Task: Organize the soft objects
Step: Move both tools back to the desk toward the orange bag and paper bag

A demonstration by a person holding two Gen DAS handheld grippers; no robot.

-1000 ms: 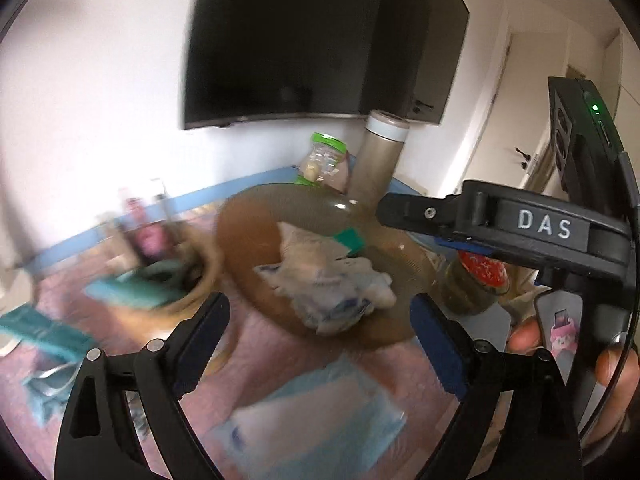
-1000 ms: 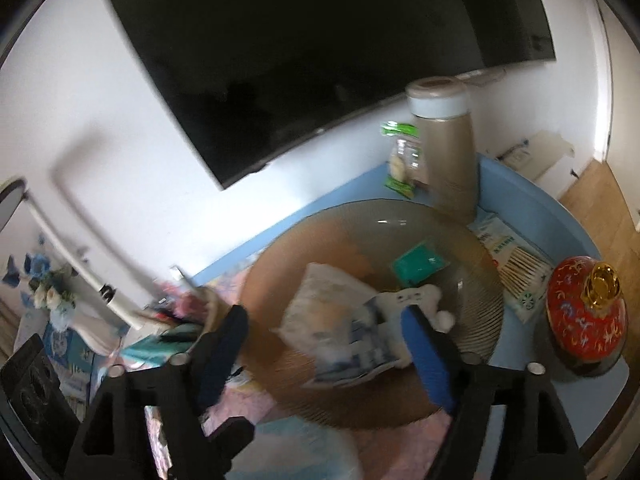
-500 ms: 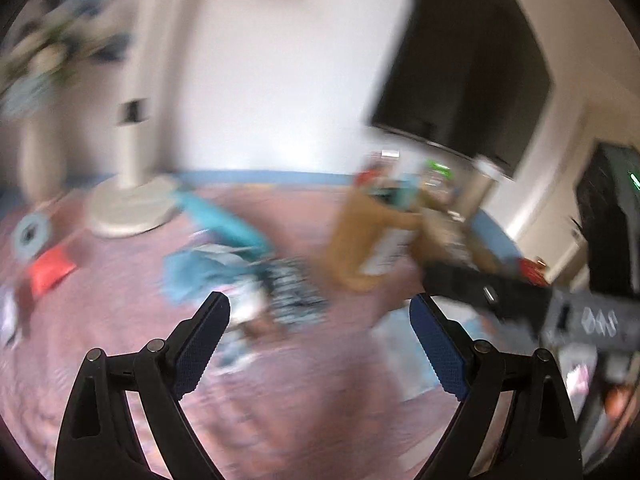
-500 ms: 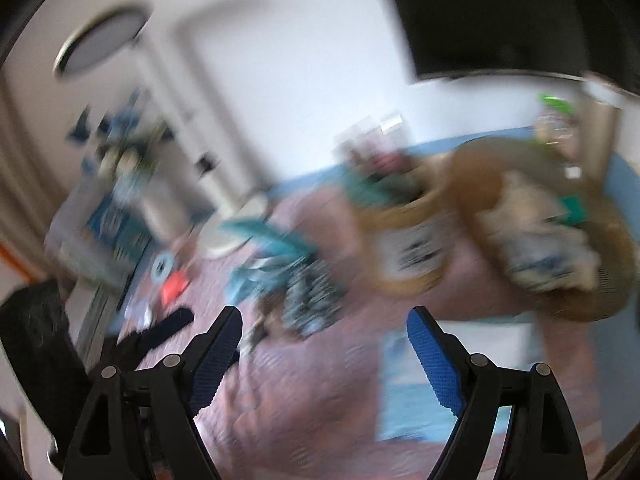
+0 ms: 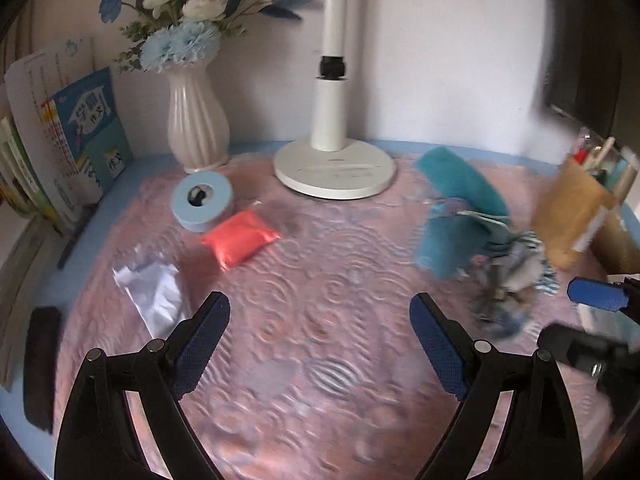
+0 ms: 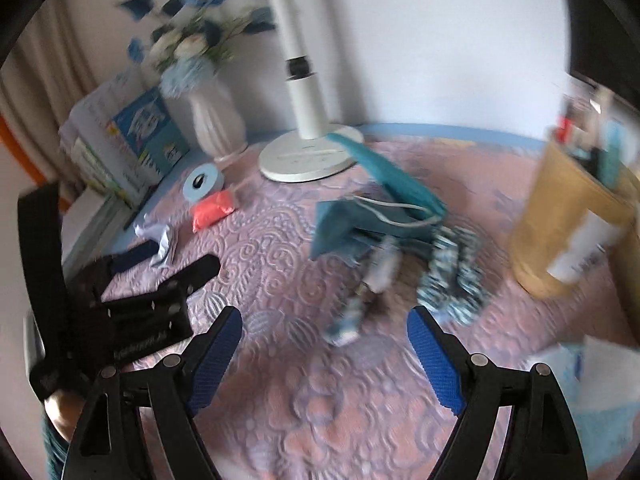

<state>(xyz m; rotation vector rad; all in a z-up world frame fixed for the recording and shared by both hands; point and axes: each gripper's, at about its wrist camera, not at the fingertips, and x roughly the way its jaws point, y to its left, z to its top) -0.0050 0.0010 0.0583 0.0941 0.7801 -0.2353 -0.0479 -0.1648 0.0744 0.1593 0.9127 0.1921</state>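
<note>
A heap of teal cloths (image 5: pixel 456 216) and blue-white patterned fabric (image 5: pixel 508 280) lies on the pink quilted cover, right of centre in the left wrist view. My left gripper (image 5: pixel 318 320) hovers open over bare cover to the left of the heap, nothing between its fingers. From the right wrist, the teal cloths (image 6: pixel 360 220) and patterned fabric (image 6: pixel 452 276) lie just ahead of my right gripper (image 6: pixel 324 328), which is open and empty. A red soft packet (image 5: pixel 240 240) and crumpled white plastic (image 5: pixel 152 292) lie at the left.
A white lamp base (image 5: pixel 334 172), a vase of flowers (image 5: pixel 198 120), a blue tape roll (image 5: pixel 202 200) and books (image 5: pixel 80 132) line the back left. A brown paper holder (image 6: pixel 560 232) with tools stands at the right. A light blue cloth (image 6: pixel 592 380) lies near the front right.
Both views have swung left and down, from the round brown tray with cloths to the lamp side of the table. The jaws have stayed wide apart and empty.
</note>
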